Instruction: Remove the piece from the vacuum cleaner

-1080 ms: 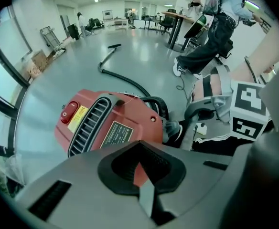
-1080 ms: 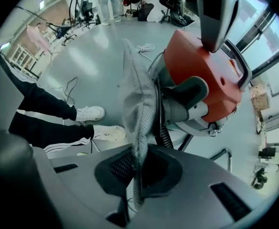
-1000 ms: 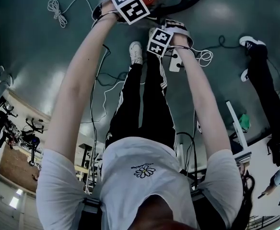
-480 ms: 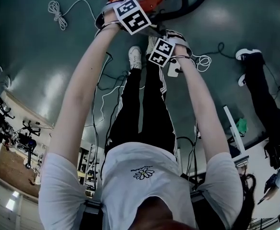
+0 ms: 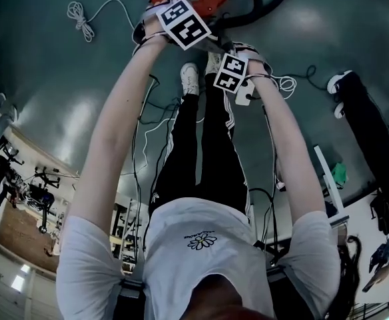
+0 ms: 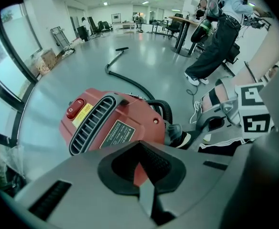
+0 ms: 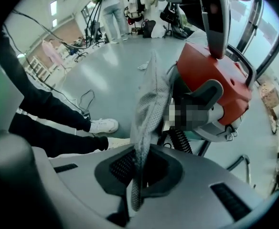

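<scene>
Where the right gripper (image 7: 137,175) is gripping: its jaws are pinching narrow on the grey mesh piece (image 7: 149,104), which is rising out of the pads toward the upper middle of the right gripper view.
Mesh piece edges: the left edge is hanging free against the floor. The right edge is lying against the grey front of the vacuum cleaner (image 7: 211,75), and I cannot tell whether it is clear of the housing.
Left gripper (image 6: 142,175): its jaws are closing narrow on a red sliver that is looking like an edge of the vacuum cleaner's shell. In the head view it is sitting at the top centre, overlapping the red body.
Gripper spacing: in the head view the right gripper is sitting just below and right of the left one, near it but not touching.
Open room: the green floor (image 5: 61,72) is stretching open across the left half of the head view. In the left gripper view it is widening beyond the vacuum cleaner toward the upper middle.
Black hose (image 6: 164,109): it is leaving the vacuum cleaner's right side and snaking up across the floor in the left gripper view.
Standing in the way: the person's own legs and white shoes (image 7: 103,125) are filling the lower left of the right gripper view, directly under the arms. Loose cables (image 5: 141,132) are trailing beside them, and a white power strip (image 5: 244,95) is lying just beside the right gripper.
Further out: a coiled white cord (image 5: 80,15) is lying at the upper left of the head view. Another person's dark legs (image 5: 368,132) are standing at its right edge, well apart.
</scene>
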Motion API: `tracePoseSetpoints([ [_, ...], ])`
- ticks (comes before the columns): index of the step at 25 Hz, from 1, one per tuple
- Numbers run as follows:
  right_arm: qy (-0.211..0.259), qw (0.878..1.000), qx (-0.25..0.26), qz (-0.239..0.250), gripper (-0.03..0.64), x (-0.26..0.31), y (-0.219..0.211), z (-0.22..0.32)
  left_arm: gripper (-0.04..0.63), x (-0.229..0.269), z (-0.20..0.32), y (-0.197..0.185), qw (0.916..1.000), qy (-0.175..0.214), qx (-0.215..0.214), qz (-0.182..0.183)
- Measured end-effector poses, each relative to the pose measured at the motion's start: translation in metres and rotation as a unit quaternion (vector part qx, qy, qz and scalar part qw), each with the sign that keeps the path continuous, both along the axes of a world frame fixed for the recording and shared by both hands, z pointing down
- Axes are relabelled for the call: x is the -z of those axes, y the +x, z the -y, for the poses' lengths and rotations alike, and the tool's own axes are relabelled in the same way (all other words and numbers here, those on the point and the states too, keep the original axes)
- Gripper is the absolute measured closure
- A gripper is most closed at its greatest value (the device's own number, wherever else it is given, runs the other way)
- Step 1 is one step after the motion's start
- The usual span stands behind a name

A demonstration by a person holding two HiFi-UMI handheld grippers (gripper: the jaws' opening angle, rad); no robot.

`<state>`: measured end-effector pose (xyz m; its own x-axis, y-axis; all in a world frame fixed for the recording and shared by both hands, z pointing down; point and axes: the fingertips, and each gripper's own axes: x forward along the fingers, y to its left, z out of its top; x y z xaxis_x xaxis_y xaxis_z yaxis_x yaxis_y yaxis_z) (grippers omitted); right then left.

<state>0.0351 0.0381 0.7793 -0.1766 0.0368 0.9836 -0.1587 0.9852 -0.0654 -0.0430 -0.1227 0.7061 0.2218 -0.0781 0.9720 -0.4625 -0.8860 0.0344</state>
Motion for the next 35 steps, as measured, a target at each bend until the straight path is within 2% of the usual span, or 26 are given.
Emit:
tracePoseSetpoints([
  [2, -0.007, 0.999, 0.038, -0.008, 0.594, 0.001, 0.009, 0.005, 0.592, 0.001, 0.002, 0.001, 1.0, 0.003, 0.004, -0.001],
  [4, 0.012, 0.997, 0.077, -0.026, 0.594, 0.001, 0.01, 0.007, 0.592, 0.003, 0.003, 0.0, 0.9999, 0.002, 0.012, -0.006],
  [6, 0.025, 0.995, 0.085, -0.039, 0.594, 0.0, 0.003, 0.005, 0.592, 0.004, 0.003, -0.002, 0.9999, 0.005, 0.014, -0.007],
  [12, 0.005, 1.0, -0.001, -0.026, 0.594, 0.004, -0.009, -0.008, 0.592, 0.001, 0.002, -0.003, 0.9998, 0.013, 0.011, 0.007],
  [16, -0.007, 1.0, -0.024, -0.02, 0.594, 0.003, -0.008, -0.011, 0.592, 0.0, 0.001, -0.001, 0.9998, 0.008, 0.018, -0.002],
  [19, -0.031, 0.994, -0.105, 0.007, 0.594, 0.009, -0.012, -0.02, 0.592, 0.002, -0.001, -0.001, 0.9998, 0.016, 0.014, -0.001],
  [20, -0.031, 0.992, -0.12, 0.013, 0.594, 0.01, -0.015, -0.022, 0.592, 0.003, -0.001, -0.001, 0.9998, 0.014, 0.015, -0.001],
  [21, -0.034, 0.993, -0.114, 0.015, 0.594, 0.012, -0.017, -0.025, 0.592, 0.004, -0.001, -0.001, 0.9998, 0.012, 0.015, -0.002],
  [22, -0.048, 0.995, -0.085, 0.014, 0.594, 0.013, -0.02, -0.034, 0.592, 0.005, 0.0, -0.001, 0.9999, 0.011, 0.013, 0.0],
  [23, -0.076, 0.997, -0.03, 0.011, 0.594, 0.015, -0.024, -0.054, 0.592, 0.006, 0.0, -0.001, 0.9999, 0.011, 0.011, 0.002],
  [25, -0.121, 0.986, 0.114, -0.002, 0.594, 0.013, -0.028, -0.121, 0.592, 0.005, 0.003, 0.0, 0.9998, 0.016, 0.011, 0.003],
  [26, -0.121, 0.98, 0.159, -0.008, 0.594, 0.009, -0.029, -0.156, 0.592, 0.004, 0.004, 0.0, 0.9997, 0.019, 0.013, 0.002],
  [27, -0.118, 0.979, 0.167, -0.012, 0.594, 0.004, -0.029, -0.184, 0.592, 0.003, 0.006, 0.001, 0.9997, 0.02, 0.015, 0.0],
  [30, -0.13, 0.987, 0.092, -0.016, 0.594, -0.002, -0.028, -0.213, 0.592, 0.005, 0.012, 0.005, 0.9995, 0.027, 0.017, -0.006],
  [35, -0.116, 0.993, 0.026, -0.005, 0.594, 0.002, -0.033, -0.175, 0.591, 0.007, 0.012, 0.003, 0.9981, 0.033, 0.05, -0.019],
])
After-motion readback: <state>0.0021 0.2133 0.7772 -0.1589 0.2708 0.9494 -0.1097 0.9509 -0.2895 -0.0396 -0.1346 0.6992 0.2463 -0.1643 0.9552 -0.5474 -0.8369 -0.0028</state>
